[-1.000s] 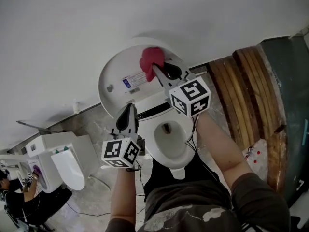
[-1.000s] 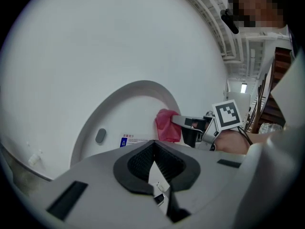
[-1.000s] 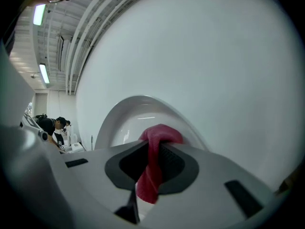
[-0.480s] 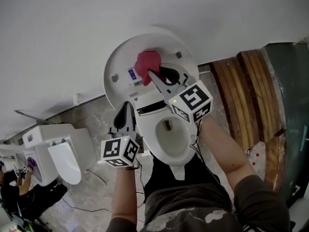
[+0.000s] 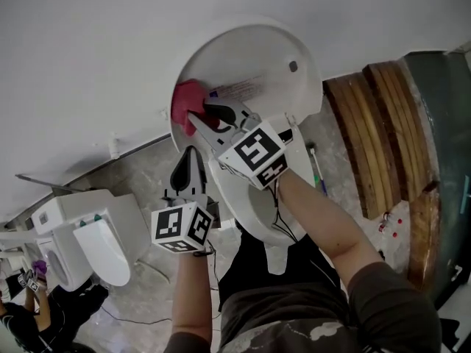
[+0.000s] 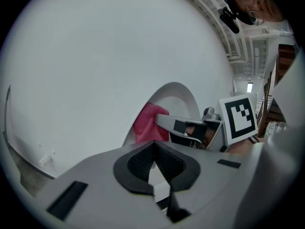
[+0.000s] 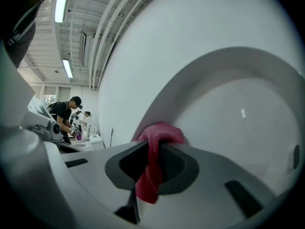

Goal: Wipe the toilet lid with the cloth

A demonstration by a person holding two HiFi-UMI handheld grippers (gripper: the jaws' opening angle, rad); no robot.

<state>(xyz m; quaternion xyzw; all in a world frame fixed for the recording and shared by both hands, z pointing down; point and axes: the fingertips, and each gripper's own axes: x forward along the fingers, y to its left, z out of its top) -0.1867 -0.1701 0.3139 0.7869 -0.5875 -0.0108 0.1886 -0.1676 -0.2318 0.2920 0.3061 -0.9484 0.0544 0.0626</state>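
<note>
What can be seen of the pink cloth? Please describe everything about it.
The cloth is pinkish red, soft fabric, bunched into a wad. The right gripper has its jaws shut on it: a fold bulges past the tips and a strip runs back between them. It seems to press on the inner face of the raised white lid, near its left edge in the head view.

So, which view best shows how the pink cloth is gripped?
Right gripper view: the cloth is pinched in the right gripper. Head view shows it bunched on the lid; left gripper view only glimpses it.
</note>
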